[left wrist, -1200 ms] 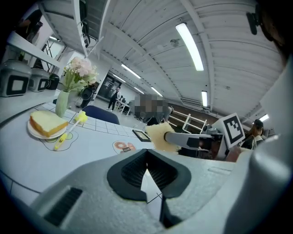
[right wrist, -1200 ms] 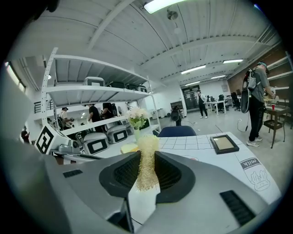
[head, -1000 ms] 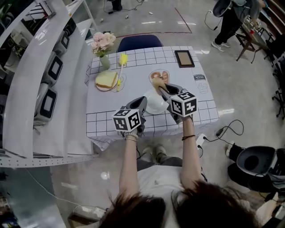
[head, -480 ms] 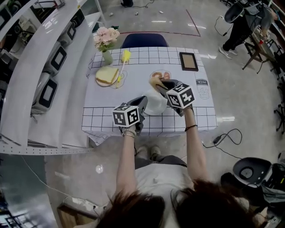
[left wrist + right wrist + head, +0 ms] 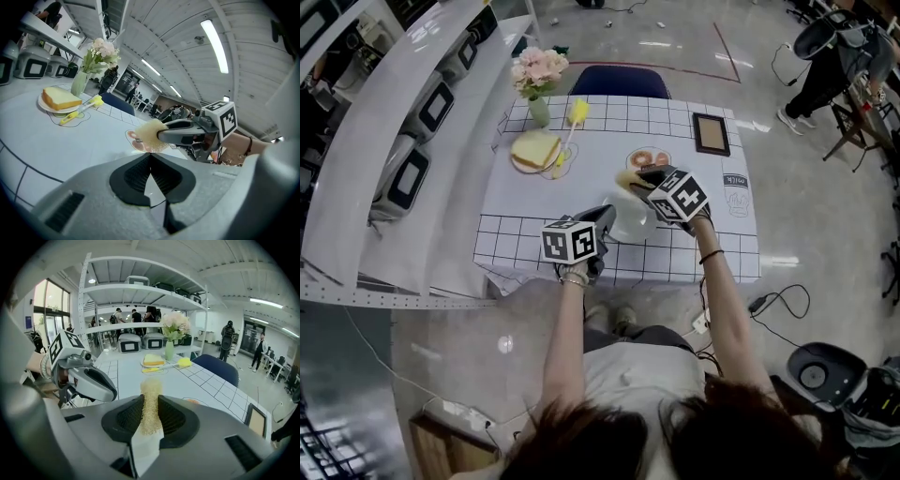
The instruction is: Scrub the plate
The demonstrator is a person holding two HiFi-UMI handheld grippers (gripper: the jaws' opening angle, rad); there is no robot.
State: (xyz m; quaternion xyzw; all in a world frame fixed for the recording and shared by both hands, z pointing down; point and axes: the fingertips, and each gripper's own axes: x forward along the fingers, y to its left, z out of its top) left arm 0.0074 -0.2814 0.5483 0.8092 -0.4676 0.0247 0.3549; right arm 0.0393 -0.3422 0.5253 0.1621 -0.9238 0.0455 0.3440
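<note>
Right gripper (image 5: 150,401), shifted nearer, pinches fibrous scrubber (image 5: 151,386) beside smooth plate (image 5: 630,226).

A: how was the table (image 5: 516,239) laid out?
B: bread (image 5: 534,148) sat far-left, vase (image 5: 540,111) behind it, brush (image 5: 567,139) right of it. frame (image 5: 712,133) was far-right. plate (image 5: 630,225) was up front, between left claw (image 5: 606,217) and the sponge (image 5: 626,178) in right claw (image 5: 639,178).

The right gripper (image 5: 151,417) has its dark ribbed jaws pressed together on a yellowish fibrous scrubbing pad (image 5: 151,401), which stands upright above them. To the left, close by, hangs the grey left gripper (image 5: 96,383) with its marker cube. Beyond lies a white table with black grid lines (image 5: 129,376), bearing a slice of bread on a plate (image 5: 152,360), a yellow long-handled brush (image 5: 178,363) and a green vase of pale pink flowers (image 5: 171,333)
</note>
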